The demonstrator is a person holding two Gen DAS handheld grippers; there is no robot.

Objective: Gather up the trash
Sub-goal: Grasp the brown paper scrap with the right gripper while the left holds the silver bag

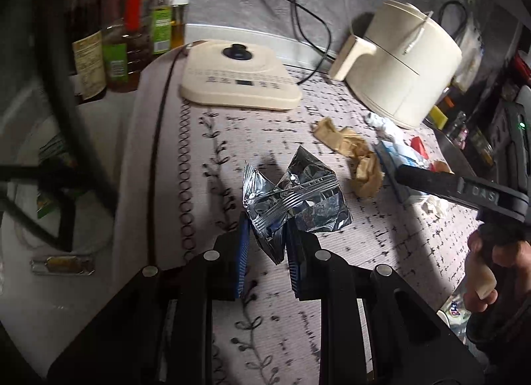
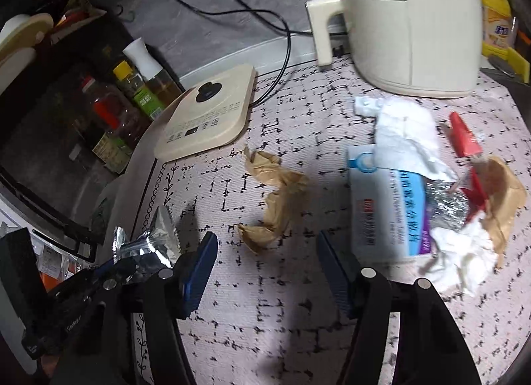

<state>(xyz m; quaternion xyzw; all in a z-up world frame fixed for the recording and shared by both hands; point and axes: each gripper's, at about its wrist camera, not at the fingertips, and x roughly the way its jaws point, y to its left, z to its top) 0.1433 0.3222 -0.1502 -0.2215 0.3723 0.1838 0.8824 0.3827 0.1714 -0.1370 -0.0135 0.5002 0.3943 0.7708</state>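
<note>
My left gripper (image 1: 267, 235) is shut on a crumpled silver foil wrapper (image 1: 292, 199) and holds it above the patterned mat; the wrapper also shows in the right wrist view (image 2: 156, 242). My right gripper (image 2: 265, 252) is open and empty, low over the mat. A crumpled brown paper (image 2: 275, 199) lies just ahead of it; it also shows in the left wrist view (image 1: 355, 152). To its right lie a white-and-blue medicine box (image 2: 385, 205), white tissues (image 2: 405, 132), a foil blister (image 2: 448, 205), a red scrap (image 2: 463, 136) and a brown paper piece (image 2: 504, 192).
A cream air fryer (image 2: 408, 19) stands at the back right. A flat cream appliance base (image 2: 205, 116) lies at the back left with black cables (image 2: 278, 39) behind it. Sauce and oil bottles (image 2: 132, 99) stand off the mat's left edge. The mat (image 2: 265, 318) covers the counter.
</note>
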